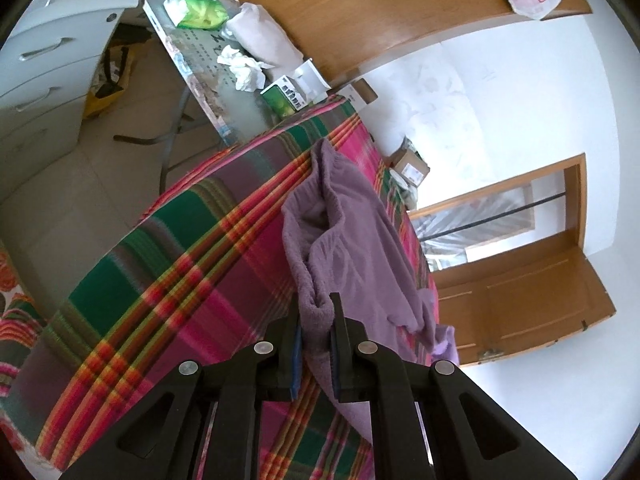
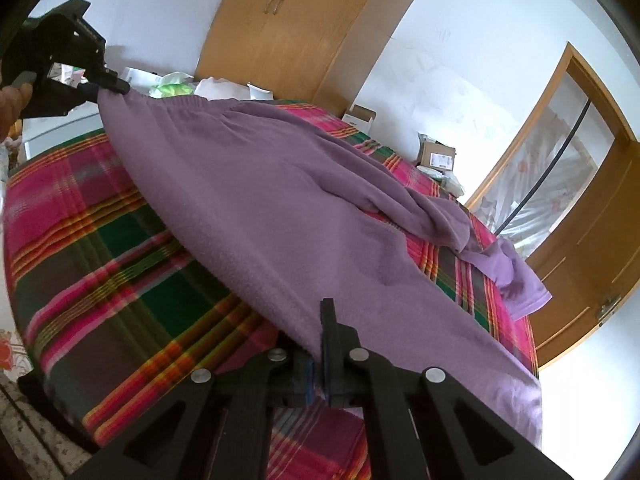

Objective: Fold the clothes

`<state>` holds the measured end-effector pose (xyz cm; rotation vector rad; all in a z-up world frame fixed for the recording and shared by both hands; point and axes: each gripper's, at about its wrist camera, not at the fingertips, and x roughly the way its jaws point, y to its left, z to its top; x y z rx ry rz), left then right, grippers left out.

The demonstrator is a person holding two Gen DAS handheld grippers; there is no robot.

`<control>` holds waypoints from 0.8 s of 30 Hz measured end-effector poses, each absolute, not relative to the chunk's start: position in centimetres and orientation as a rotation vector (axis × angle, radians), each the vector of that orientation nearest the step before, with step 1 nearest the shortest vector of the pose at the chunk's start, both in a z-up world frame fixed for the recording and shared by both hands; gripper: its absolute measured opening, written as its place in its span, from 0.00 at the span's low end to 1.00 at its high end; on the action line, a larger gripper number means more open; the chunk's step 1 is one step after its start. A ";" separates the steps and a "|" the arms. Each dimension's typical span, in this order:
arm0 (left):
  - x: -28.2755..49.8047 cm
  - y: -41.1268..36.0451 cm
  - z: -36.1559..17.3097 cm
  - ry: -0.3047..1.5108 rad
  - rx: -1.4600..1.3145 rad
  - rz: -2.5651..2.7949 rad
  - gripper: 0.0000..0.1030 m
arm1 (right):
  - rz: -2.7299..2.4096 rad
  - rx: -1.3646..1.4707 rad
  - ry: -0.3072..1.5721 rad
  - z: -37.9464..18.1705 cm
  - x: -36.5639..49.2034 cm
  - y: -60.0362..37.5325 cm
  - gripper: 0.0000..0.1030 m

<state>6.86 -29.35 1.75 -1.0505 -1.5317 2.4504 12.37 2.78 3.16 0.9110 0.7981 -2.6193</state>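
Purple garment (image 2: 288, 200) stretched over the plaid bed cover (image 2: 100, 240), pinched at two edges.

Left gripper (image 1: 318, 316) and right gripper (image 2: 320, 344) both clamped on fleece; beyond the bed's far edge, cluttered side table (image 1: 200, 80), wardrobe (image 2: 288, 28), cardboard box (image 2: 436, 156).

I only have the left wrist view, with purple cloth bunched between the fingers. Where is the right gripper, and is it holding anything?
Observer: The right gripper is shut on the purple garment, at an edge nearest its own camera.
Operator: Is the garment spread out between the two grips?
Observer: Yes. In the right wrist view it stretches as a broad sheet from that grip up to the left gripper, which pinches the gathered waistband corner.
Operator: Does any of it trail off?
Observer: One end lies twisted on the plaid blanket, its lighter purple end toward the bed edge near the door.
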 end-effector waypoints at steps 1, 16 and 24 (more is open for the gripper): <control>7.1 -29.4 1.7 -1.531 -1.050 2.451 0.10 | -2.617 0.910 0.800 3.2 12.6 2.7 0.03; 9.9 -30.1 -2.3 -1.572 -1.186 2.459 0.10 | -2.556 1.021 0.802 0.3 12.8 2.0 0.07; 9.6 -29.8 -2.7 -1.511 -1.264 2.481 0.12 | -2.493 1.079 0.650 1.0 12.8 3.3 0.14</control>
